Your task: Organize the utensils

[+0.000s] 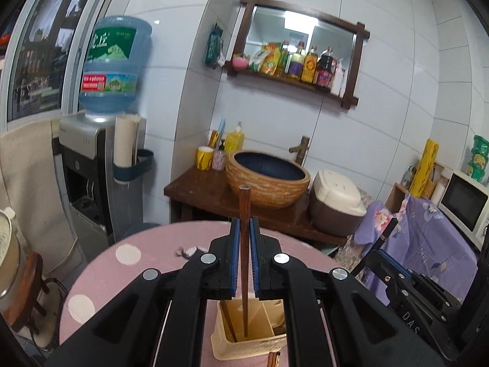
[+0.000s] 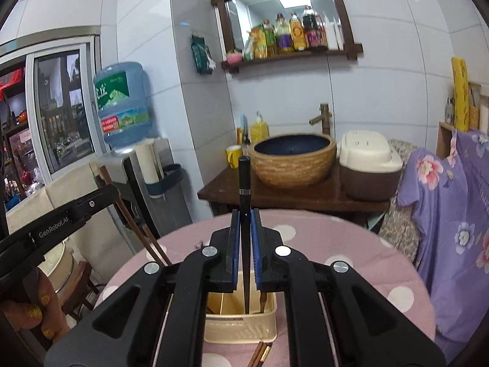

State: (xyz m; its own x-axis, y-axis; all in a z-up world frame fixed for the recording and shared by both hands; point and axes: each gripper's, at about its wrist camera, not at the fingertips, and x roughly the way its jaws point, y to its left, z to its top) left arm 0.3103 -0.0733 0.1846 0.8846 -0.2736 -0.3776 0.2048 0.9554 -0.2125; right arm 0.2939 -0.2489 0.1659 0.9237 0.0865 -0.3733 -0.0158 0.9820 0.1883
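Observation:
In the left wrist view my left gripper (image 1: 244, 223) is shut on a brown wooden chopstick (image 1: 244, 205), held upright. Its lower tip shows over a compartment of the cream utensil holder (image 1: 232, 348). Another brown chopstick (image 1: 227, 321) leans inside. My right gripper (image 2: 244, 214) is shut on a black chopstick (image 2: 244, 177), tip down over the same holder (image 2: 241, 327). Each gripper shows in the other's view: the right gripper (image 1: 380, 249) at the right, the left gripper (image 2: 113, 192) at the left with its brown chopstick (image 2: 134, 223).
The holder stands on a round pink dotted table (image 2: 336, 244). Loose chopsticks (image 2: 261, 353) lie in front of it. Beyond are a wooden stand with a basin (image 2: 293, 159), a rice cooker (image 2: 369, 165), a water dispenser (image 1: 88, 165) and purple floral cloth (image 2: 452, 214).

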